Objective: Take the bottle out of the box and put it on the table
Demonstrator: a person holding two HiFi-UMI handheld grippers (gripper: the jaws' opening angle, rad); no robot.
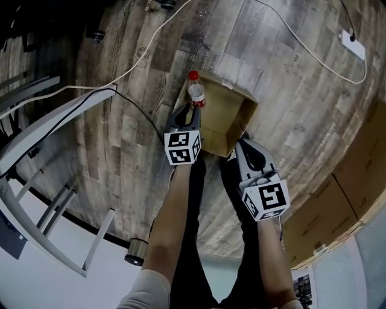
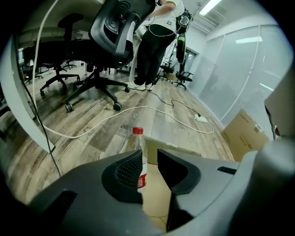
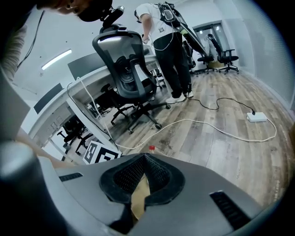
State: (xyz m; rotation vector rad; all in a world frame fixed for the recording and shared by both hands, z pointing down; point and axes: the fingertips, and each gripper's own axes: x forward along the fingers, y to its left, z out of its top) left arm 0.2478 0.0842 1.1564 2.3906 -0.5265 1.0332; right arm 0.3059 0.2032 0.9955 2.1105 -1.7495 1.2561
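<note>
The bottle [image 1: 196, 93] is clear glossy plastic; the box [image 1: 212, 142] at frame centre is matt brown cardboard; the floor [image 1: 301, 102] shows grey wood grain.

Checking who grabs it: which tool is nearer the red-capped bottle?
Left. The left tool sits just short of the bottle, jaws apart and lined up on it; the right tool is at the box's near edge, farther off.

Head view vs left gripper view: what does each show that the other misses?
Head view only: right claw near the cardboard box, both marker cubes, the person's forearms. Left gripper view only: a standing person, glass partition, ceiling light. Both: left claw, red-capped bottle standing in the box, white cable on the wood floor.
</note>
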